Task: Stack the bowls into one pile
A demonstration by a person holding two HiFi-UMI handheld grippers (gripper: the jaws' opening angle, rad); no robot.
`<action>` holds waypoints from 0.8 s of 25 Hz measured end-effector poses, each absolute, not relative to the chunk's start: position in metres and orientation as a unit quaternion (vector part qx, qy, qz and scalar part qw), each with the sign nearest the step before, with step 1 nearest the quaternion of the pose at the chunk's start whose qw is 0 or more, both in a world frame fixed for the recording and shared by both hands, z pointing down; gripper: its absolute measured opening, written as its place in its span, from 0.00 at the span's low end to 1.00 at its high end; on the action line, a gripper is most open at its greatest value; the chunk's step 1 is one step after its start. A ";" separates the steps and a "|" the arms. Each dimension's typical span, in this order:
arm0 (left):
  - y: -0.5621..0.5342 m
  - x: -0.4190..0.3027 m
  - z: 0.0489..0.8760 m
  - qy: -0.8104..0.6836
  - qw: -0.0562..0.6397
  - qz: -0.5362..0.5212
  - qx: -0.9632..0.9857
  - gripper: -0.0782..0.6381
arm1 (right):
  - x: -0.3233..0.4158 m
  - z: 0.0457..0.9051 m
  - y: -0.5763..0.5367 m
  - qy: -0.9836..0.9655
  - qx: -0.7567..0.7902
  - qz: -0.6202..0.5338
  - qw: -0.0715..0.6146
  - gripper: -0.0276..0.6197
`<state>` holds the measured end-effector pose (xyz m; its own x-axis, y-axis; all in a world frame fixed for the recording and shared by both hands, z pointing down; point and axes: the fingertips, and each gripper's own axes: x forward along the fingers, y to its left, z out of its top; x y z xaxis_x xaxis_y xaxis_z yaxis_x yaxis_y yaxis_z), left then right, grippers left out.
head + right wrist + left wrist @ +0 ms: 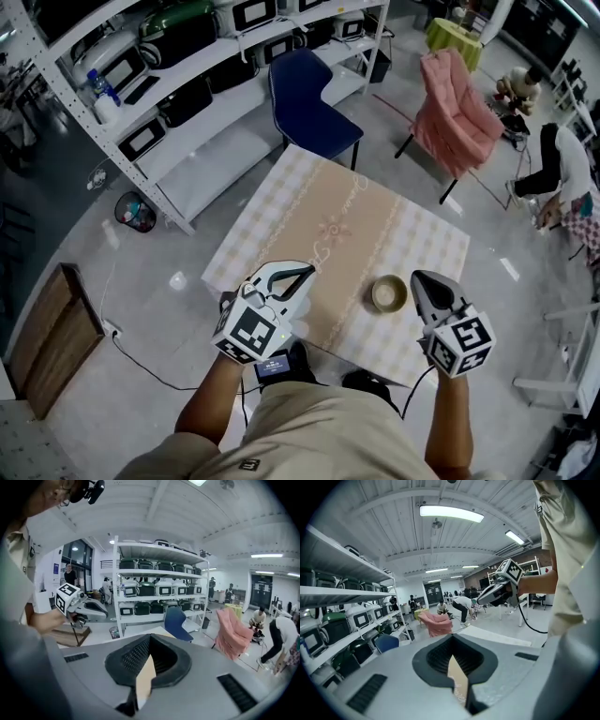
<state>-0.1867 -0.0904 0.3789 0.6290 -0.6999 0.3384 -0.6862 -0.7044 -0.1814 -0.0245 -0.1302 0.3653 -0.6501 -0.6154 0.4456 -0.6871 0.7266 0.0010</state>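
Observation:
A cream bowl (pixel 389 293) sits on the checked tablecloth near the table's front right corner; its rim looks doubled, as if bowls are nested, but I cannot tell how many. My left gripper (pixel 307 270) hovers above the table's front edge, left of the bowl, jaws shut and holding nothing. My right gripper (pixel 415 276) is raised just right of the bowl, also shut and empty. In the left gripper view the left gripper's (pixel 452 637) tips meet over a sliver of tablecloth. The right gripper view shows the right gripper (pixel 149 637) closed the same way. Neither gripper view shows the bowl.
The table (pixel 337 225) stands on a grey floor. A blue chair (pixel 309 94) is at its far side and a pink-draped chair (pixel 459 112) at the far right. A shelf rack (pixel 187 84) of appliances runs along the left. People (pixel 562 169) crouch at the right.

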 end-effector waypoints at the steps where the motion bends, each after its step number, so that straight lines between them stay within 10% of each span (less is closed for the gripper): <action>1: -0.089 -0.186 0.371 0.385 0.019 -0.190 -0.903 0.12 | -0.026 0.353 -0.126 -0.909 0.354 0.077 0.206 0.05; 20: -0.024 -0.073 0.260 0.423 0.047 -0.151 -0.892 0.12 | 0.044 0.232 -0.033 -0.959 0.260 -0.001 0.116 0.05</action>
